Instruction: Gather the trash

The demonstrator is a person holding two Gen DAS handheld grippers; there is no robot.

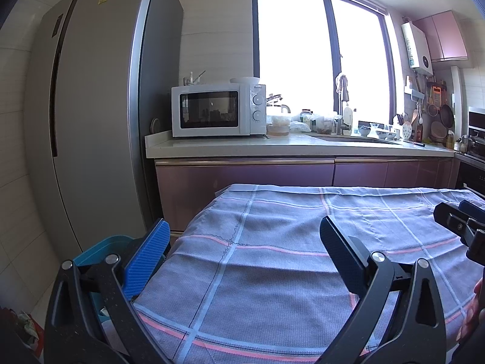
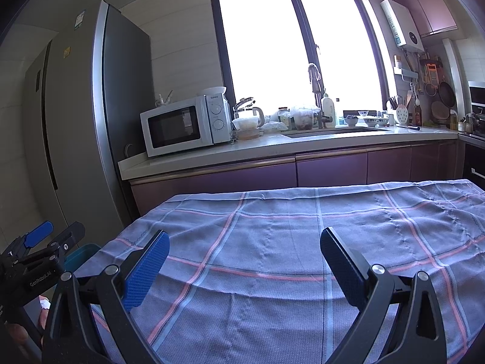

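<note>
- Left gripper: blue-padded fingers spread wide, holding nothing, raised above the left end of a table draped in a checked cloth.
- Right gripper: fingers likewise wide apart and empty, over the middle of the same cloth (each gripper shows at the edge of the other's view).
- Trash: none shows on the cloth ahead of either gripper. The task may be near its end, or the litter lies out of frame; I cannot tell which.
- Bin: a teal container sits below and left of the left gripper, just beside the table edge. Its contents are mostly hidden.
- Risk: with no target in sight, a low sweep could snag the loose cloth and drag it off the table.
- Risk: the grippers hang near each other, so a careless swing could knock them together.
- Farther ahead: a counter with a microwave and sink clutter, well apart from both grippers.
</note>
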